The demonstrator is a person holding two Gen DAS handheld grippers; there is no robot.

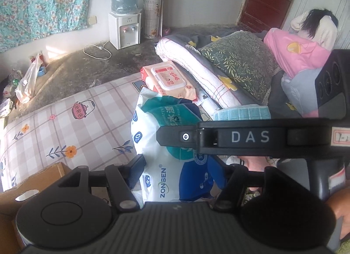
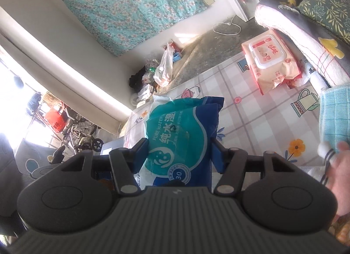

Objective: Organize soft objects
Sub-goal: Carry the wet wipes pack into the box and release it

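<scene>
Both grippers clamp one blue-and-white wipes pack [image 2: 181, 135]: our right gripper [image 2: 178, 153] pinches it at centre frame, our left gripper [image 1: 179, 173] grips its lower end at bottom centre. Behind lies the checked mat [image 1: 65, 127]; a pink wipes pack [image 2: 271, 61] rests on it upper right, beside a folded blue cloth [image 2: 334, 114].

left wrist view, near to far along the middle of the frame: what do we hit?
Blue-and-white wet wipes pack between the left gripper fingers → pink wet wipes pack with a lid → bare grey floor → white water dispenser at the wall.
</scene>
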